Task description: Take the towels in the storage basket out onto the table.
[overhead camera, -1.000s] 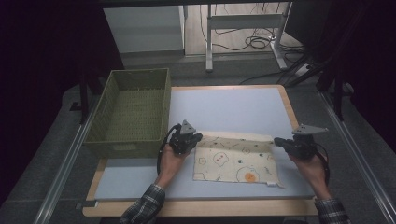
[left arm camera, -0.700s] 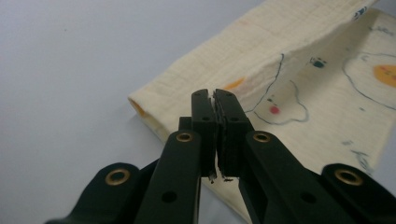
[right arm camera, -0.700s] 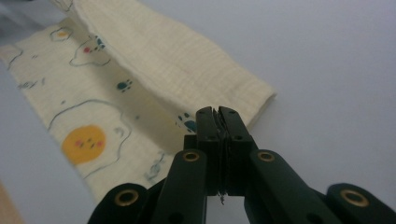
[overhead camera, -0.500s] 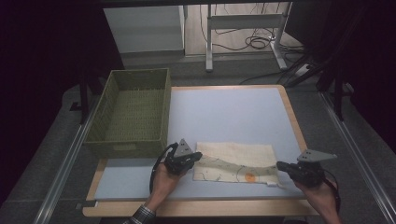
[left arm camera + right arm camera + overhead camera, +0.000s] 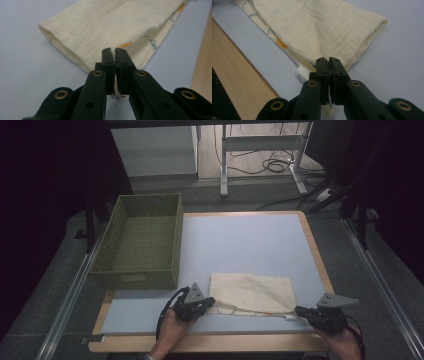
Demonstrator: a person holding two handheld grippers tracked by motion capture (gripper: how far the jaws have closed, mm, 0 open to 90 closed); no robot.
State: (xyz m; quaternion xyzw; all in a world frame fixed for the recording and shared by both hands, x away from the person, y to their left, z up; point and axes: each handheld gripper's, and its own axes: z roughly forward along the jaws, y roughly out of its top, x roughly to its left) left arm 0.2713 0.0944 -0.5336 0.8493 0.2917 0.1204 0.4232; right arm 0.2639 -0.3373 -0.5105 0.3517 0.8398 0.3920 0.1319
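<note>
Item: cloth (image 5: pixel 252 292), cream, small printed marks and an orange spot on the under layer. Location: near part of the blue table (image 5: pixel 240 245), right of centre, just short of the wooden near edge.

Change: 1 second ago the cloth lies open in 1 layer, printed face up, both grippers at its far corners. Now it is doubled into 2 layers, plain face up, fold on the far side, free edges toward the person. Both grippers have come to the near side.

Left gripper (image 5: pixel 209 302): at the near left corner, jaws together and clamped on the cloth's edge, seen in the left gripper view (image 5: pixel 115 62).

Right gripper (image 5: pixel 299 310): at the near right corner, jaws likewise clamped on a sliver of cloth (image 5: pixel 328 66).

Basket (image 5: pixel 140 240): green, woven, far left, well apart from the cloth.

Assessment: first fold looks laid; corners not yet released. Top edge sits slightly short of the lower one, so alignment may want a check before a second fold.
</note>
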